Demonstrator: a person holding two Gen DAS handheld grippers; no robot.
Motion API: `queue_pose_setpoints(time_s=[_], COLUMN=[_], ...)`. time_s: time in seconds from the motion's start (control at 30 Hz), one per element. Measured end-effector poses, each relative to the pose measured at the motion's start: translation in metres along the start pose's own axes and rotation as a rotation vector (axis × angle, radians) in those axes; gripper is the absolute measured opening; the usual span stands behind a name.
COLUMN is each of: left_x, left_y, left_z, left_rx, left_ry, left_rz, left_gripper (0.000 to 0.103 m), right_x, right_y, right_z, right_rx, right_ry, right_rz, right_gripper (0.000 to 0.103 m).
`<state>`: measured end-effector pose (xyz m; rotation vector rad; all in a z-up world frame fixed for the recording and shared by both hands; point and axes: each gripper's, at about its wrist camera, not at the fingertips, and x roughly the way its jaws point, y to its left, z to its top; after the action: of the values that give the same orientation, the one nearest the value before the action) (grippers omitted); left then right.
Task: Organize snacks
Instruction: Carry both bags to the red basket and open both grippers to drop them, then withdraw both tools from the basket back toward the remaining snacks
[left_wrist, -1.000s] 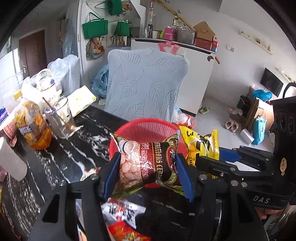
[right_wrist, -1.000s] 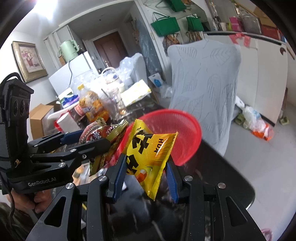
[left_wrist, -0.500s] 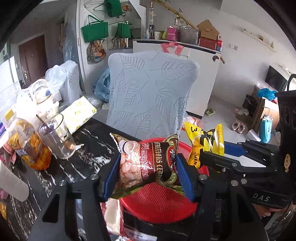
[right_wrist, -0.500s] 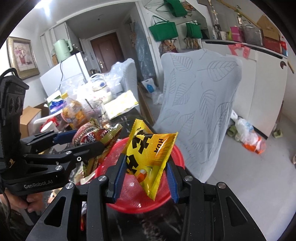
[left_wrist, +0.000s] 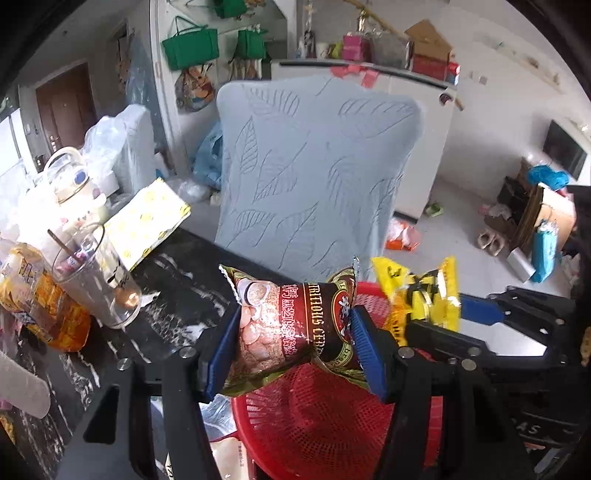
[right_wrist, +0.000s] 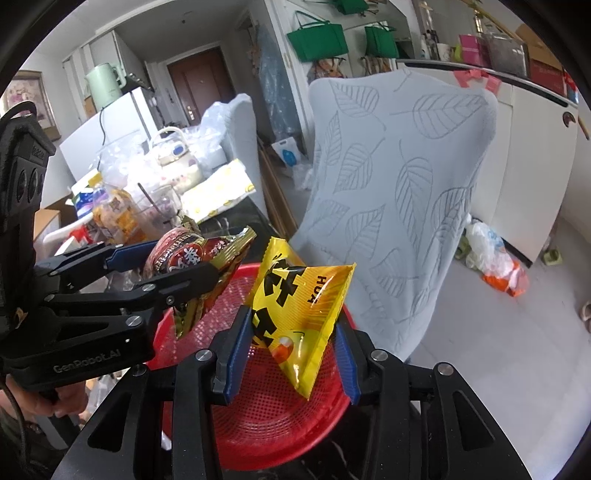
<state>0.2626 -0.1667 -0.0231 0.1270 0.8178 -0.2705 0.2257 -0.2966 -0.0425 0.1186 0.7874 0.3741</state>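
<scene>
My left gripper (left_wrist: 293, 349) is shut on a dark red cereal packet (left_wrist: 291, 328) and holds it above the red mesh basket (left_wrist: 317, 417). My right gripper (right_wrist: 293, 350) is shut on a yellow snack packet (right_wrist: 299, 314), also above the red basket (right_wrist: 280, 424). In the left wrist view the yellow packet (left_wrist: 421, 295) and right gripper (left_wrist: 443, 325) show at the right. In the right wrist view the cereal packet (right_wrist: 188, 258) and left gripper (right_wrist: 162, 273) show at the left.
The basket sits on a black marble table (left_wrist: 173, 288). A glass with a straw (left_wrist: 96, 277), an orange drink bottle (left_wrist: 37, 306) and a yellow-patterned box (left_wrist: 144, 221) stand at the left. A grey leaf-patterned chair (left_wrist: 314, 173) stands behind the table. More packets (left_wrist: 229, 454) lie beside the basket.
Both grippers have moved forward with their packets, from in front of the basket to above it. The basket now lies under the fingers in both views.
</scene>
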Motion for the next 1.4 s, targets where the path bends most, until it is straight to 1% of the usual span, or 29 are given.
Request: queue_pose_setpoints(time_s=[0.1,0.13,0.17,0.2,0.23,0.33,0.57,0.97,1.2,1.4], left_x=[0.004,0.004,0.005,0.004,0.003,-0.003,-0.026,-0.094,-0.137,-0.168], left_y=[0.002,0.003,0.004,0.004,0.004,0.005,0.005,-0.002,-0.006,-0.008], left_z=[-0.002,-0.002,-0.002,-0.001,-0.001,0.000,0.003,-0.003,-0.020,-0.038], left_rx=[-0.015,-0.019,-0.020,-0.021,-0.021,-0.014,-0.019,-0.015,-0.010,-0.022], left_ry=[0.003,0.001,0.001,-0.001,-0.005,-0.017,-0.052,-0.151,-0.212,-0.236], left_rz=[0.012,0.018,0.030,0.042,0.048,0.066,0.075,0.075,0.074,0.063], left_gripper=[0.062,0.064,0.072,0.077,0.082,0.089,0.089,0.089,0.089,0.089], right_x=[0.005,0.006,0.007,0.008,0.009,0.006,-0.012,-0.063,-0.098,-0.124], right_y=[-0.001,-0.002,-0.003,-0.003,-0.004,-0.004,0.001,0.026,0.046,0.062], right_z=[0.000,-0.001,-0.001,-0.001,0.000,0.000,0.004,0.007,0.000,-0.012], right_rx=[-0.005,-0.006,-0.005,-0.002,-0.001,0.002,-0.001,-0.027,-0.047,-0.060], right_ry=[0.020,0.027,0.032,0.041,0.049,0.038,0.010,-0.085,-0.143,-0.179], right_rz=[-0.004,-0.007,-0.010,-0.020,-0.035,-0.045,-0.050,-0.045,-0.054,-0.061], right_gripper=[0.043,0.045,0.048,0.054,0.056,0.056,0.056,0.056,0.056,0.057])
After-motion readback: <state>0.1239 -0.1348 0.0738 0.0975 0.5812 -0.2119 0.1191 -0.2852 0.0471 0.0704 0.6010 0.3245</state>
